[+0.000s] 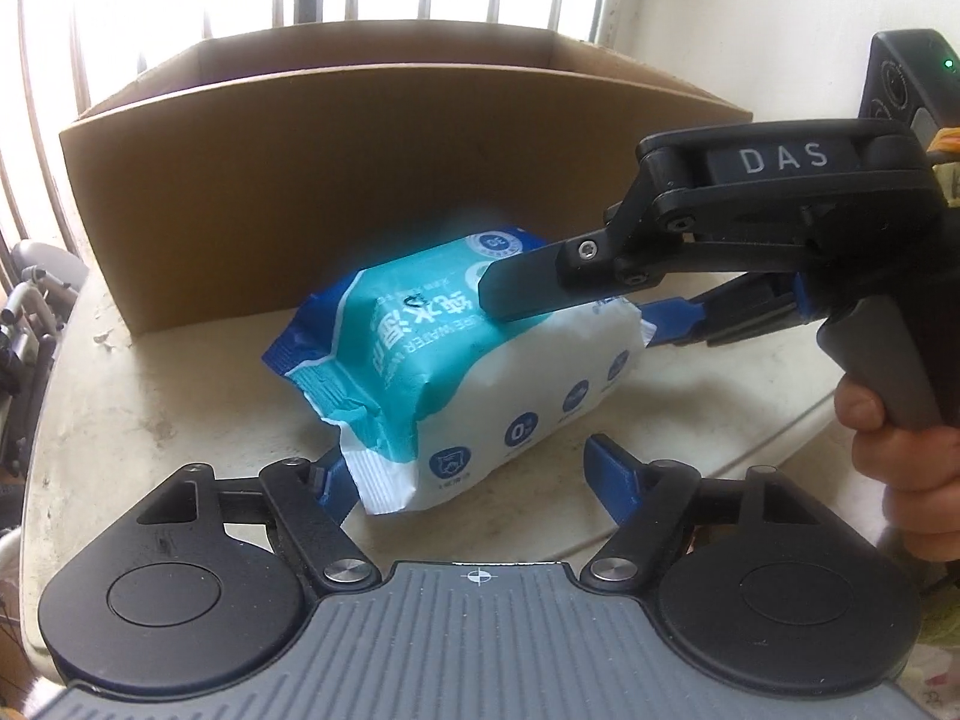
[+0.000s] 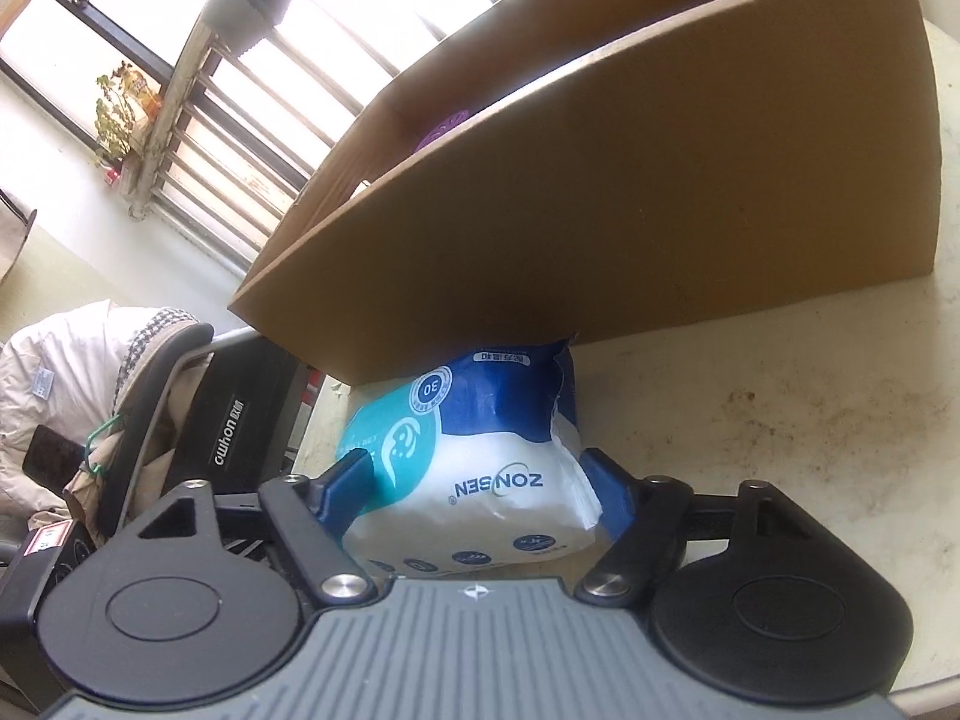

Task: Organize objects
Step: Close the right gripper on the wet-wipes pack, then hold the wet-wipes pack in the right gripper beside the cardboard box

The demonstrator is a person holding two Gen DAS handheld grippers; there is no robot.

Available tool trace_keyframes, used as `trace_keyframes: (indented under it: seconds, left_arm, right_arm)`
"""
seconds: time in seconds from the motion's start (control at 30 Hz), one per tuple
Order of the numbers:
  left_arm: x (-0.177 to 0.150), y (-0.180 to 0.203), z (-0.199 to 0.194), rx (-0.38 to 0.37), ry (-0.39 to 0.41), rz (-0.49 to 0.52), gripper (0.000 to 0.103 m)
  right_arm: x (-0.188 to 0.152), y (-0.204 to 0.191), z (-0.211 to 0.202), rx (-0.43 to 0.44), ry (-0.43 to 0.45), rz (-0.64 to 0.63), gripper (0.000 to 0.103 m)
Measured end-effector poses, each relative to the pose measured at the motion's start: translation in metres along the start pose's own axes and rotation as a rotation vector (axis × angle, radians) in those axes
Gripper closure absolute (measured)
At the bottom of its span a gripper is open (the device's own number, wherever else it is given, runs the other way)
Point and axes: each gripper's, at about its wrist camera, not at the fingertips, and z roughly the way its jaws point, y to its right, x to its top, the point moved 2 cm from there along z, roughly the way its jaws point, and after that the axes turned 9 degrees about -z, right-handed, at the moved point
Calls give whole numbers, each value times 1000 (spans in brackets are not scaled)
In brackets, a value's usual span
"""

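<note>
A teal, blue and white wet-wipes pack (image 1: 456,360) lies tilted on the pale table (image 1: 150,420), just in front of an open cardboard box (image 1: 360,180). My right gripper (image 1: 564,309) comes in from the right, held by a hand (image 1: 900,468). In the right wrist view the pack (image 2: 480,468) sits between that gripper's (image 2: 477,480) blue fingers, and both press its sides. My left gripper (image 1: 468,474) straddles the pack's near end. Its left finger (image 1: 333,483) touches the crimped end, while the right finger (image 1: 606,468) stands apart from the pack.
The box (image 2: 600,210) holds something purple (image 2: 441,126) inside. Barred windows rise behind it. Left of the table edge stand a black device (image 2: 228,438) and a chair draped with a pale jacket (image 2: 72,372). Bare, stained tabletop (image 2: 780,420) extends to the right.
</note>
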Motion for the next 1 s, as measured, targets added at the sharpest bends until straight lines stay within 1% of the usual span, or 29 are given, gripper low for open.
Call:
trace_keyframes:
  seconds: [0.13,0.2,0.3,0.37,0.43,0.5,0.67,0.73,0.8,0.83,0.9,0.93,1.0]
  left_arm:
    - [1,4,-1,-8,-2,20,27]
    - [-1,5,-3,-29,-10,14,27]
    - [-3,4,-4,-81,-19,5,27]
    - [-5,4,-3,-94,-22,13,27]
    - [-5,2,-2,-81,-24,9,26]
    - [-6,-1,1,-59,-29,8,24]
    - [-9,1,4,-11,-18,48,23]
    - [-9,1,4,-1,-14,52,23]
    - [-8,4,6,1,-11,48,24]
    - [-8,3,5,-1,-9,44,26]
    - [-7,-2,3,-11,-10,31,26]
    - [8,-5,3,-15,-9,30,26]
    - [10,-5,4,-19,-9,34,26]
  right_arm:
    - [-3,4,-4,13,14,8,30]
    - [-3,5,-7,9,21,11,31]
    - [-5,8,-16,-8,35,3,31]
    - [-5,12,-21,-20,41,6,31]
    - [-6,16,-24,-25,47,16,32]
    - [-7,17,-26,-29,53,19,32]
    - [-6,17,-24,-36,58,13,33]
    - [-6,18,-21,-24,59,23,33]
    - [-6,19,-20,-9,62,33,37]
    - [-6,18,-19,-11,65,30,37]
    - [-6,17,-20,-15,67,21,37]
    - [-6,16,-20,-17,68,18,37]
    - [-6,17,-21,-18,70,22,37]
